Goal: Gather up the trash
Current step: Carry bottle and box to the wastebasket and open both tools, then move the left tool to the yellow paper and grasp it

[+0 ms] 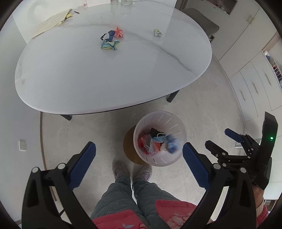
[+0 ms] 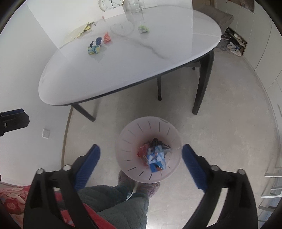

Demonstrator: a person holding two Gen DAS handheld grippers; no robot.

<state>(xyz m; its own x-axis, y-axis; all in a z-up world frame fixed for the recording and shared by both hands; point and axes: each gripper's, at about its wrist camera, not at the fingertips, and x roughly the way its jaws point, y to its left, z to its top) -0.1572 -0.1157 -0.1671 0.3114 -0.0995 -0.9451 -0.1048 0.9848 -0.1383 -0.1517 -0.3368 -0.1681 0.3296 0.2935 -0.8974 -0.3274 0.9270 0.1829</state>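
A translucent white bin [image 1: 173, 121] stands on the floor in front of the table and holds crumpled trash; a blurred blue-and-white wrapper [image 1: 170, 143] is at its mouth. In the right wrist view the bin [image 2: 134, 130] lies right below my open right gripper [image 2: 141, 156], with the blue wrapper [image 2: 156, 160] inside. My left gripper [image 1: 139, 155] is open and empty, left of the bin. The right gripper [image 1: 220, 139] shows open at the right. On the table lie a blue-yellow wad [image 1: 110, 44], a dark blue scrap [image 1: 109, 34], a pink wad [image 1: 119, 32] and a green wad [image 1: 157, 32].
The white marble table [image 1: 112, 75] has dark legs [image 2: 202, 84]. Papers [image 1: 51, 21] lie at its far left, glassware and a clock [image 2: 111, 4] at the back. A chair [image 1: 202, 21] stands behind. My feet [image 1: 132, 170] are by the bin. Cabinets line the right wall.
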